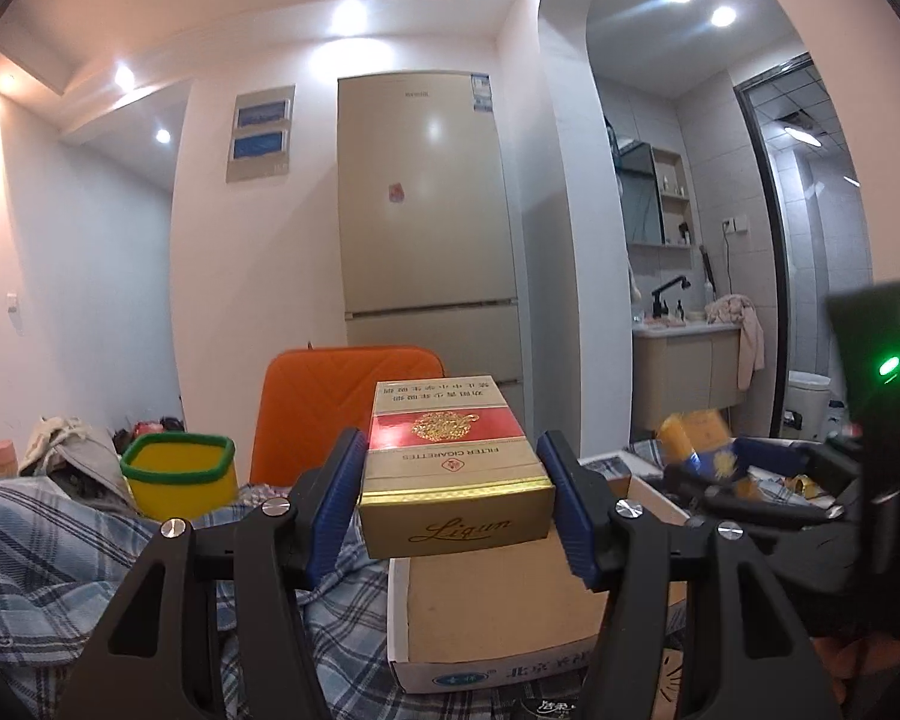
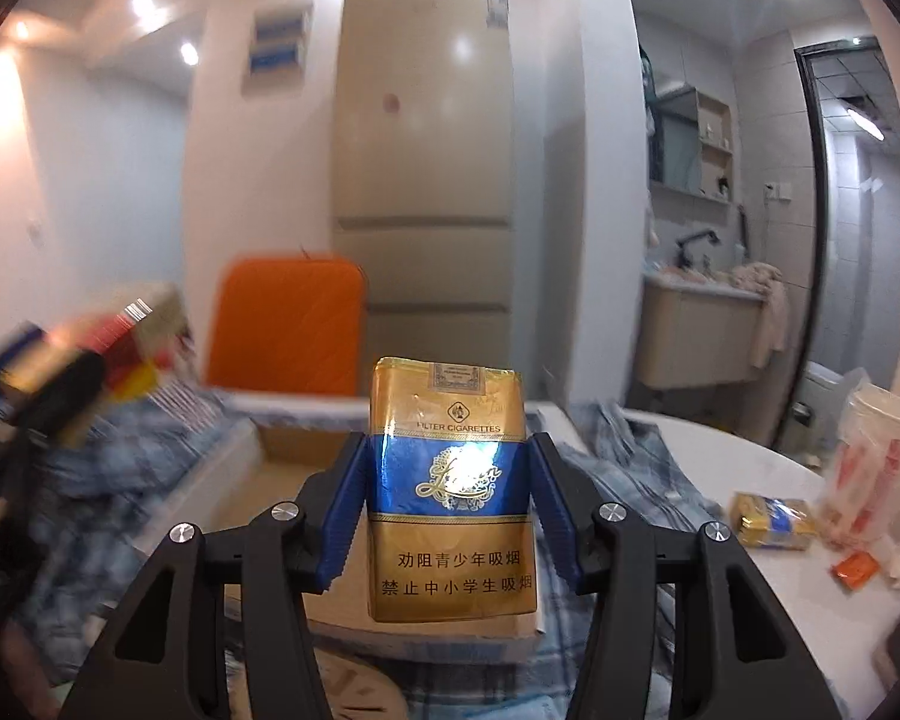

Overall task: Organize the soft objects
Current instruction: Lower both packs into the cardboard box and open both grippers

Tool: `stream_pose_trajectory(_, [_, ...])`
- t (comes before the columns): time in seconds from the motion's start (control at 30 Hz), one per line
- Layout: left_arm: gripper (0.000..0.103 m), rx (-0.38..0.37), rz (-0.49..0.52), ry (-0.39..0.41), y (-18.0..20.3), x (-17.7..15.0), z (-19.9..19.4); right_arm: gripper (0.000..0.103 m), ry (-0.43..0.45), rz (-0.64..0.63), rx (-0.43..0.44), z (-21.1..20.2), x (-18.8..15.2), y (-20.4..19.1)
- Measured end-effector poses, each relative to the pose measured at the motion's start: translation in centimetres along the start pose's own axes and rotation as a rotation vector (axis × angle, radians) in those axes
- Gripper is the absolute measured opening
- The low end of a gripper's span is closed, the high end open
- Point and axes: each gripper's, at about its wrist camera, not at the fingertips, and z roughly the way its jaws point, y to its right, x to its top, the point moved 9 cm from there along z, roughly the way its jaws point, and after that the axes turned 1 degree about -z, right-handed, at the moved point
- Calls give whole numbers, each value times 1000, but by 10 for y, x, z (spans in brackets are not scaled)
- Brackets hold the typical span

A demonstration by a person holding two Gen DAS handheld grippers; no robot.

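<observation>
My left gripper (image 1: 453, 483) is shut on a red and gold cigarette pack (image 1: 450, 456), which lies flat between its blue pads above an open cardboard box (image 1: 498, 618). The right wrist view has my right gripper (image 2: 447, 501) shut on a blue and gold soft cigarette pack (image 2: 450, 492), held upright over the same box (image 2: 282, 468). The right gripper (image 1: 768, 510) with its pack appears blurred at the right of the left wrist view. Blurred at the left of the right wrist view is the left gripper (image 2: 66, 372).
A plaid cloth (image 1: 60, 552) covers the surface around the box. A yellow bin with a green rim (image 1: 180, 468) and an orange cushion (image 1: 324, 408) stand behind. On the white table lie another blue and gold pack (image 2: 774, 519), a plastic cup (image 2: 870, 456) and an orange wrapper (image 2: 855, 567).
</observation>
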Motion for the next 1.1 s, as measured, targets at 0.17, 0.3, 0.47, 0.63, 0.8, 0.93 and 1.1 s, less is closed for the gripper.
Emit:
stream_pose_trajectory(0.17, [58,-2,-41,-109,-8,-13,19,55,-176,26,53,34,-23,1])
stream_pose_trajectory(0.3, [58,19,-12,-201,-2,-28,32,55,-208,45,70,42,-30,6])
stream_pose_trajectory(0.47, [58,-6,-9,-244,1,-37,36,55,-231,33,70,46,-34,2])
stream_pose_trajectory(0.63, [58,-16,-5,-272,1,-42,38,61,-253,42,67,50,-37,3])
stream_pose_trajectory(0.8, [58,-24,-7,-297,1,-43,44,71,-231,52,53,46,-33,7])
stream_pose_trajectory(0.93, [58,-51,-10,-361,3,-52,52,71,-160,98,23,30,-23,19])
stream_pose_trajectory(1.1, [59,-69,-18,-406,4,-60,57,76,-95,127,22,15,-12,24])
